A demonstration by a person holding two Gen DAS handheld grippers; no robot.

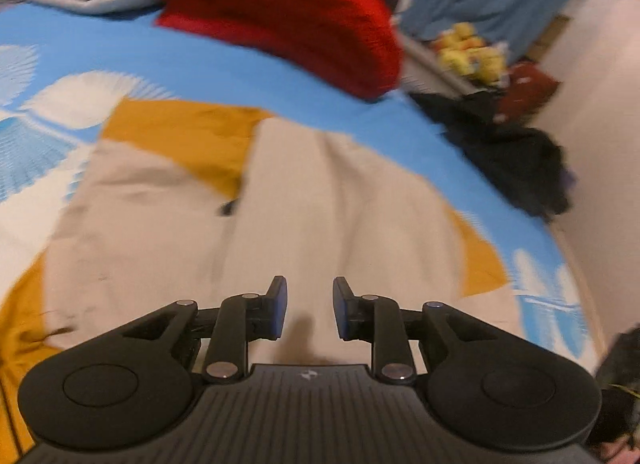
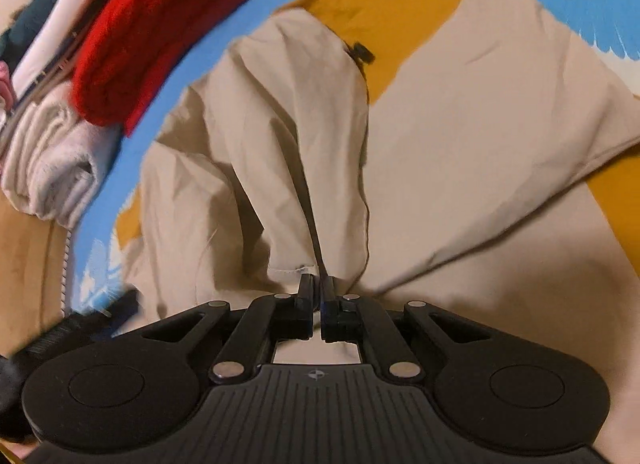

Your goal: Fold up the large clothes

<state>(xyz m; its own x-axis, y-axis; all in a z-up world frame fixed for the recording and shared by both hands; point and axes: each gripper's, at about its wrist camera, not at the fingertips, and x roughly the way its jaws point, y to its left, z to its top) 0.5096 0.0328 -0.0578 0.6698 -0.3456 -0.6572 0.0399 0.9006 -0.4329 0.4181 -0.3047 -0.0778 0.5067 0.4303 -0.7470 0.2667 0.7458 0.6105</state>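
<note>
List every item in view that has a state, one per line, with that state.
Left tongs: open, empty, above the beige garment.
Right tongs: shut on a pinched edge of the beige garment.
Beige garment: spread on the bed, partly folded, mustard lining showing.
Red knit: folded, on the bed.
White garment: folded, beside the red knit.
Blue bedsheet: spread flat.

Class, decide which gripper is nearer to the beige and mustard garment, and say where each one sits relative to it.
Right. The right gripper is shut on a fold of the beige and mustard garment; the left gripper hangs open above the cloth, gripping nothing.
</note>
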